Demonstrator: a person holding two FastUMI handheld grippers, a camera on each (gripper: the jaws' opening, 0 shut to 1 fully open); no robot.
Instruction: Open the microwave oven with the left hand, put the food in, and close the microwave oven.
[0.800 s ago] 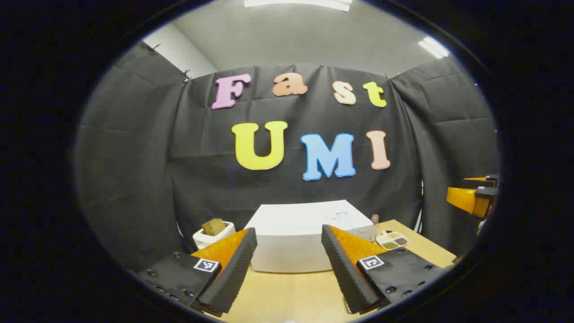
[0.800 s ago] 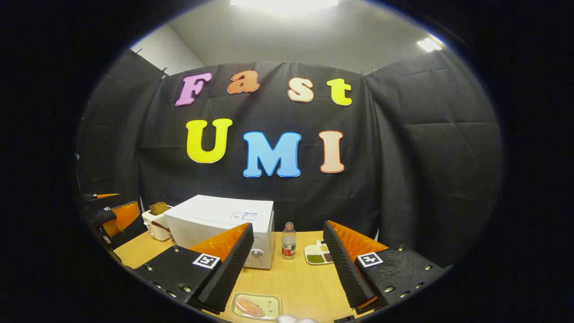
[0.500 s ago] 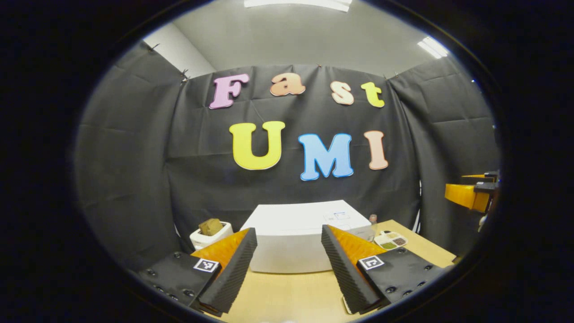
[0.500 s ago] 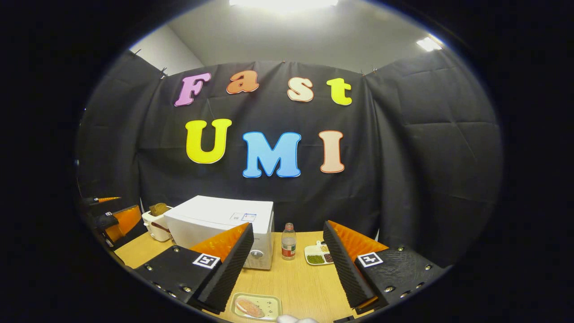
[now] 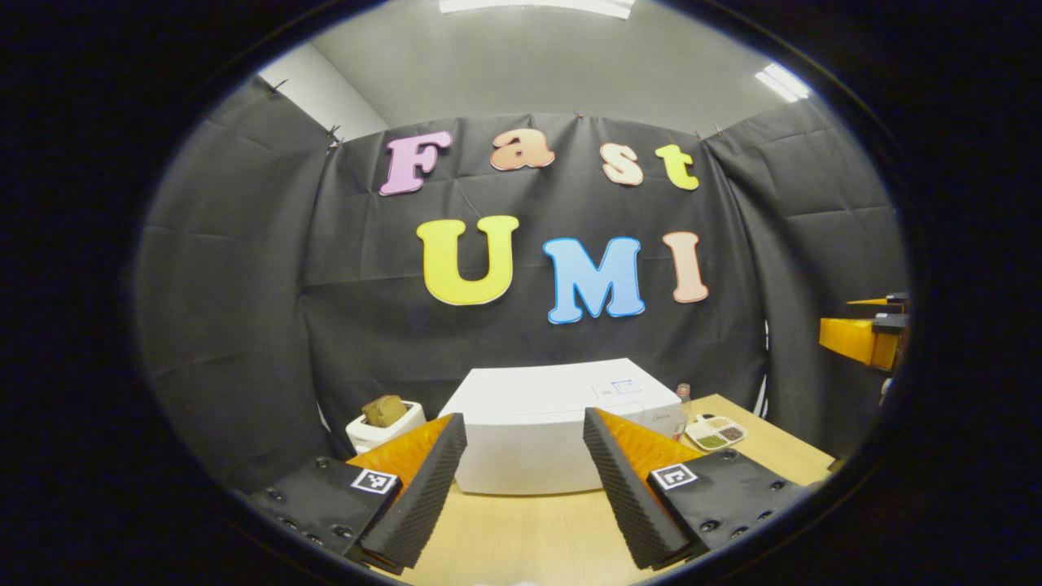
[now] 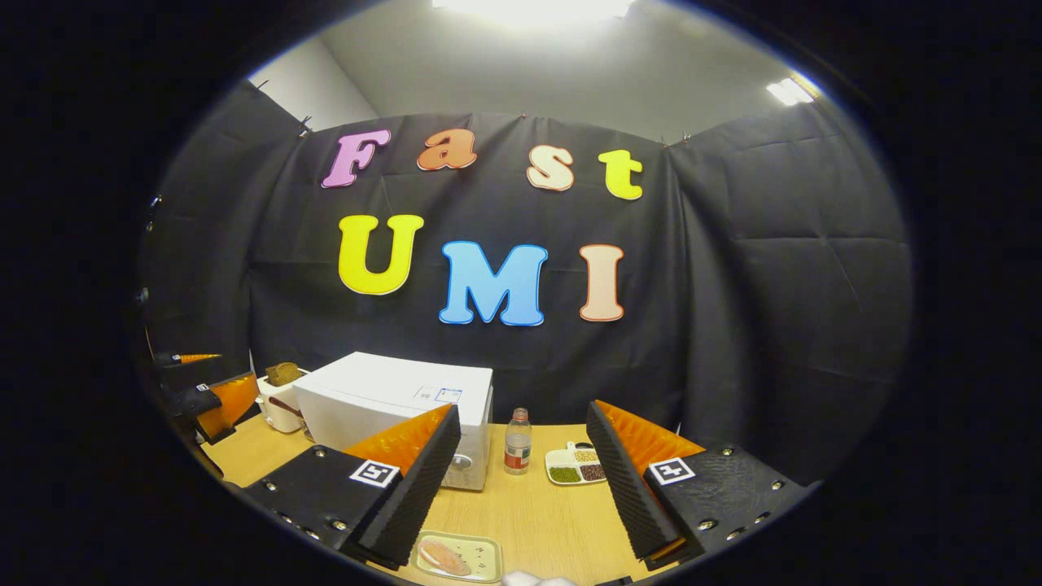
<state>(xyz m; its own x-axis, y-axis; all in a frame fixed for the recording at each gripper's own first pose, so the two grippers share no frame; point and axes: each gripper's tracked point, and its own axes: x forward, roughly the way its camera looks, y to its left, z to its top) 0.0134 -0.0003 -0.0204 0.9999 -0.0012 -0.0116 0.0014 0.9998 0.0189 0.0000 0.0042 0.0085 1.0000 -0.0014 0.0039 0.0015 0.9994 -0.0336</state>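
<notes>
Left gripper (image 5: 521, 488) hangs above the wooden table (image 5: 521, 537), fingers spread wide, nothing between them; bare tabletop fills the gap in front of it up to the microwave (image 5: 537, 423). Microwave is a white box at the back of the table, close to the black cloth wall, door shut as far as I can tell. In the left gripper view its lower front corners are cut off by the fingers, so no handle or door seam is readable there. In the right gripper view the microwave (image 6: 391, 407) shows its top and right end with a round knob low on the front, partly behind a finger. Right gripper (image 6: 521, 488) is also spread wide and empty, hovering over the near table edge. Food (image 6: 444, 557) sits on a small pale tray (image 6: 488, 561) on the table just below and between the right gripper's fingers, near the front edge; the tray's near side is cut off by the view's rim. Open tabletop runs from the tray back to a small bottle (image 6: 518, 442) and a divided dish (image 6: 574, 468), both right of the microwave. A white toaster (image 5: 383, 423) with bread in it stands left of the microwave, just beside it. Other gripper shows at each view's side rim, cropped: orange part at far right (image 5: 863, 342), far left (image 6: 216, 399).
</notes>
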